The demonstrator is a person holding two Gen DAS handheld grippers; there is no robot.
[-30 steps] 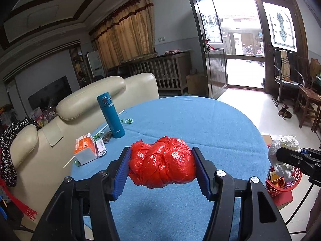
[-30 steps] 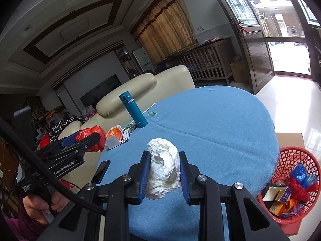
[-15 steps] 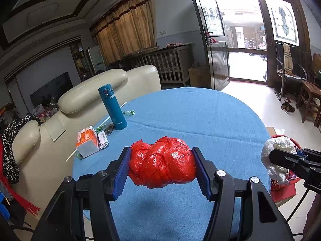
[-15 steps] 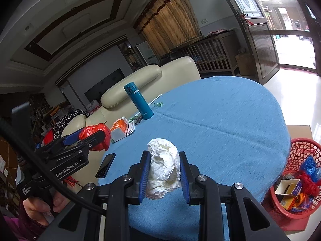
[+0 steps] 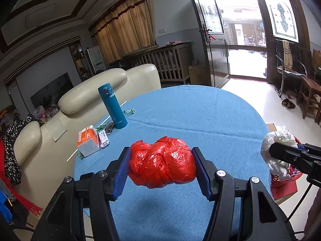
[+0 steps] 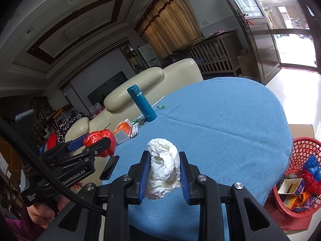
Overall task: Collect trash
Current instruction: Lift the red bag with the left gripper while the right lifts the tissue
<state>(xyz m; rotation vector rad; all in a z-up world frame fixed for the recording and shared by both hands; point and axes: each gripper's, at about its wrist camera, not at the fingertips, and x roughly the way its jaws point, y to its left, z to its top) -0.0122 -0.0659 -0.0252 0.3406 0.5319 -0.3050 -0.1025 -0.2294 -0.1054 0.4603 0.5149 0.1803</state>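
Your left gripper [image 5: 161, 165] is clamped on a crumpled red plastic bag [image 5: 162, 161], jaws about half spread; its body reads "GenRobot.AI" and "Data Acquisition System" in the right wrist view. Your right gripper [image 6: 164, 171] is closed tight on a white paper wad [image 6: 163, 170], both held above the blue-clothed table [image 6: 230, 124]. Beyond lie a black phone [image 6: 109, 167] near the table's near edge, an orange box [image 5: 88, 140] and a teal flask [image 5: 112, 105] at the left edge, broad bare cloth ahead, and the red trash basket [image 6: 301, 146] on the floor off the right rim.
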